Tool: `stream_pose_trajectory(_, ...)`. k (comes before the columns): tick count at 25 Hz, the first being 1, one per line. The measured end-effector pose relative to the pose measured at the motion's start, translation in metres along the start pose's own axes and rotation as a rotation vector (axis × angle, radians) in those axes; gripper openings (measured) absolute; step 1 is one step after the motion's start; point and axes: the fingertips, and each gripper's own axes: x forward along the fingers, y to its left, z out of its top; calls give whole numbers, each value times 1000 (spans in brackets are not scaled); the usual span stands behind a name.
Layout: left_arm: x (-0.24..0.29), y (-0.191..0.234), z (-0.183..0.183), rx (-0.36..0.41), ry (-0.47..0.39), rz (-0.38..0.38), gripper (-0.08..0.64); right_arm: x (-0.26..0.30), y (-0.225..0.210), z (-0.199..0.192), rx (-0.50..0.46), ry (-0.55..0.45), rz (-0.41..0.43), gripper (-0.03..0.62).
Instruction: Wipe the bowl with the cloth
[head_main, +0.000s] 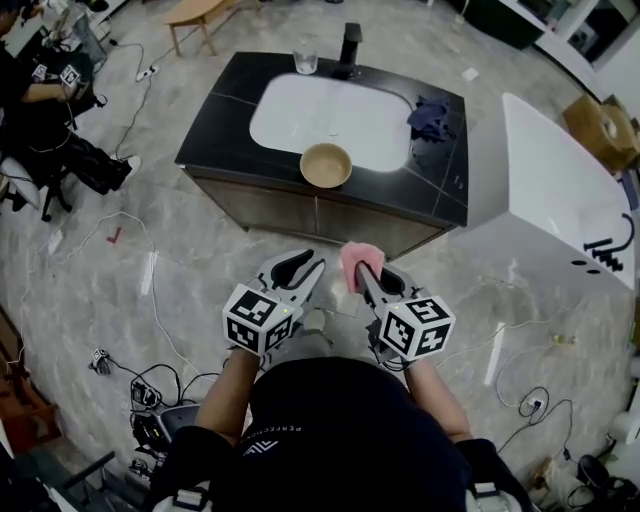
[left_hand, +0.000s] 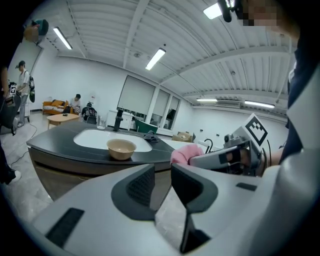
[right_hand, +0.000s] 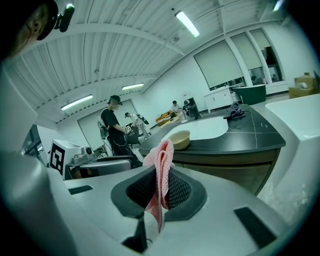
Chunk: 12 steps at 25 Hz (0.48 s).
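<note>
A tan bowl (head_main: 326, 165) stands upright on the black counter's front edge, by the white sink (head_main: 330, 118); it also shows as the bowl (left_hand: 121, 148) and the bowl (right_hand: 179, 139) in the gripper views. My right gripper (head_main: 360, 272) is shut on a pink cloth (head_main: 358, 262), held well short of the counter. The cloth (right_hand: 161, 172) stands up between the jaws. My left gripper (head_main: 300, 266) hangs beside it, open a small way with nothing between its fingers (left_hand: 141, 186). The cloth (left_hand: 186, 153) shows to the right in the left gripper view.
A black counter (head_main: 222, 120) carries a glass (head_main: 305, 56), a black tap (head_main: 349, 46) and a dark blue rag (head_main: 430, 117). A white tub (head_main: 560, 200) stands to the right. Cables lie over the floor (head_main: 120, 270). Seated people are at the far left (head_main: 40, 110).
</note>
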Motion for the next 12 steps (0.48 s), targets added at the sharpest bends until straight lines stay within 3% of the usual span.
stream_pose_trajectory(12, 13, 70, 12, -83, 14, 42, 97, 36, -11, 22, 26, 14, -82, 48)
